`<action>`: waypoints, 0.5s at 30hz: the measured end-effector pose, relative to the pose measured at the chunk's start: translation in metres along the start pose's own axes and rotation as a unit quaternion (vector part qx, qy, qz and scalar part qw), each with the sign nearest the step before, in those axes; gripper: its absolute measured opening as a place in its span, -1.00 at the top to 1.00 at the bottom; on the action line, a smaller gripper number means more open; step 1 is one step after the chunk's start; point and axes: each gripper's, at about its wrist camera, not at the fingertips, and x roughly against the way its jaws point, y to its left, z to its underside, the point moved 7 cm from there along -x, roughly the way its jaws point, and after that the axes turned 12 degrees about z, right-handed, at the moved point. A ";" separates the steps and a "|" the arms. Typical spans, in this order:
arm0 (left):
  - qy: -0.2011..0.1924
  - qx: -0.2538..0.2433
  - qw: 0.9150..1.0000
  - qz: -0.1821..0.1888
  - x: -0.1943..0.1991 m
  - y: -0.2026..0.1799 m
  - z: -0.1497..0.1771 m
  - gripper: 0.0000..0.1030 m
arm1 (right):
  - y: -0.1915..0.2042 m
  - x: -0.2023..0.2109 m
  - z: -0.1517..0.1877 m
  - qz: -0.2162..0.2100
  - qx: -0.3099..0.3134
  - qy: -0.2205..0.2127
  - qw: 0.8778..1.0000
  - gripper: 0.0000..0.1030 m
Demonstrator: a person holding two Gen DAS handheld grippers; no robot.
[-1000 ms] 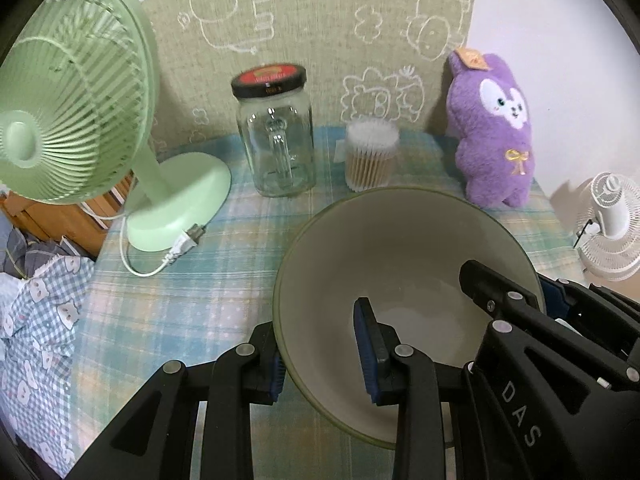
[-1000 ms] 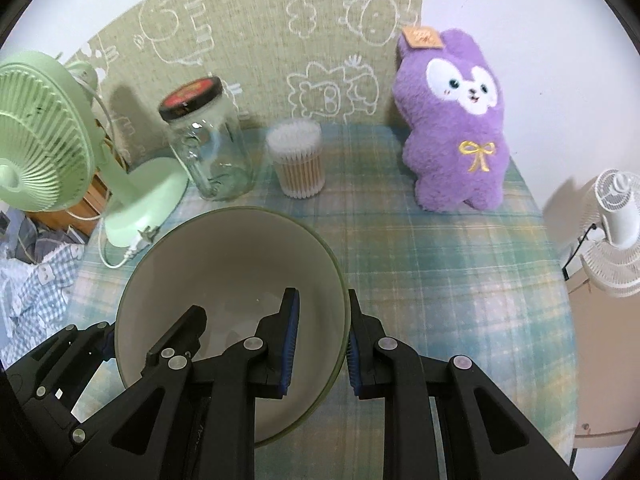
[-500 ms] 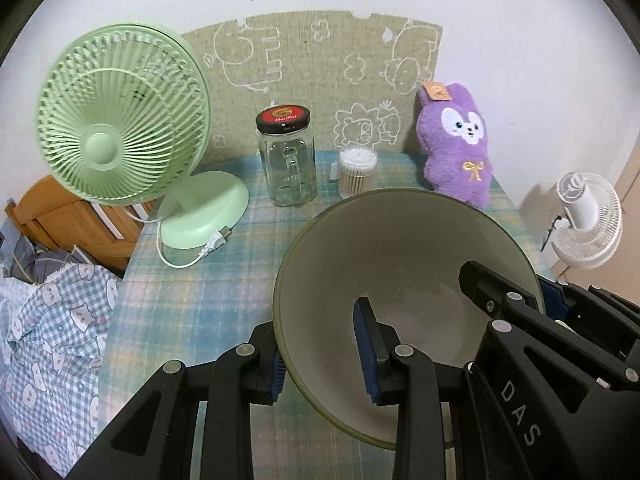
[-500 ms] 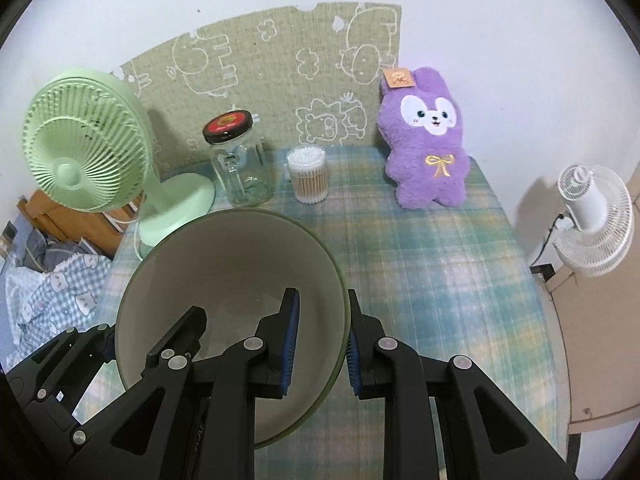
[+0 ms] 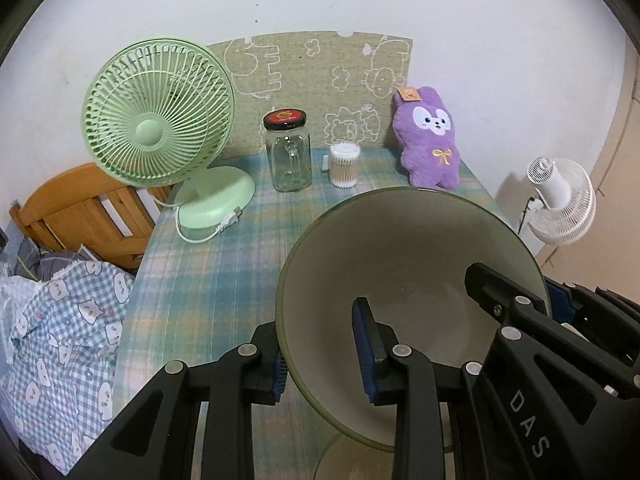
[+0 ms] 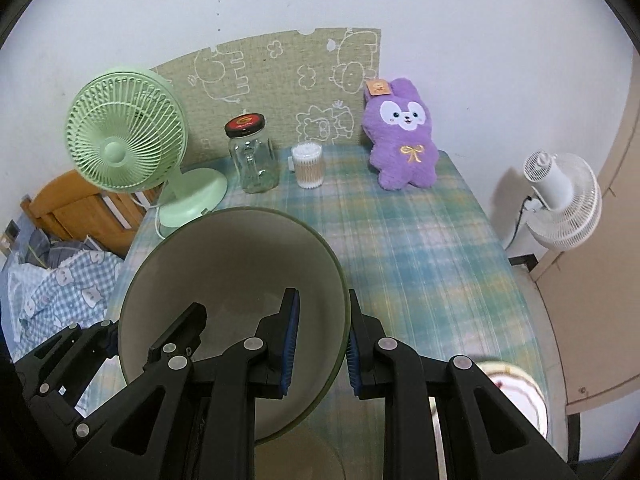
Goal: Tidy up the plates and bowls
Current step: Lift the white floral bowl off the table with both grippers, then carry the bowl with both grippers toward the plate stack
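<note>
Both sets of jaws are clamped on the same big grey-green bowl (image 5: 408, 264): the left gripper (image 5: 322, 356) pinches the rim on one side, one blue pad outside the wall and one inside, and the right gripper (image 6: 318, 346) does the same on the opposite rim. The bowl hangs between them, clear of the plaid tablecloth (image 6: 408, 248), tipped a little toward the far wall. To carry it well, I'd say the two hands need to travel as one, same pace and same height, since any pull apart or twist would strain the thin rim or let it slide off a pad. Keeping the bowl level matters more now that it is off the table. A patterned dish (image 6: 516, 392) sits near the right gripper, low on the table edge, so the path should stay clear of it. Compared with a second ago, the green fan (image 5: 158, 114), glass jar (image 5: 289, 156), cotton swab tub (image 5: 344, 164) and purple plush (image 5: 430, 140) all look smaller and farther off, so the bowl has been lifted and drawn back from them, with both grips unchanged.
</note>
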 end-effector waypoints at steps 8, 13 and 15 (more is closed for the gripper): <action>0.016 -0.003 1.000 0.009 0.014 -0.004 0.037 0.48 | -0.003 0.016 0.041 0.009 -0.009 0.015 1.000 0.52; 0.034 -0.005 0.999 0.007 0.016 -0.003 0.062 0.48 | -0.002 0.017 0.067 0.007 -0.010 0.033 0.999 0.52; 0.041 -0.004 0.999 0.006 0.016 -0.002 0.071 0.48 | -0.001 0.016 0.077 0.007 -0.009 0.041 0.999 0.52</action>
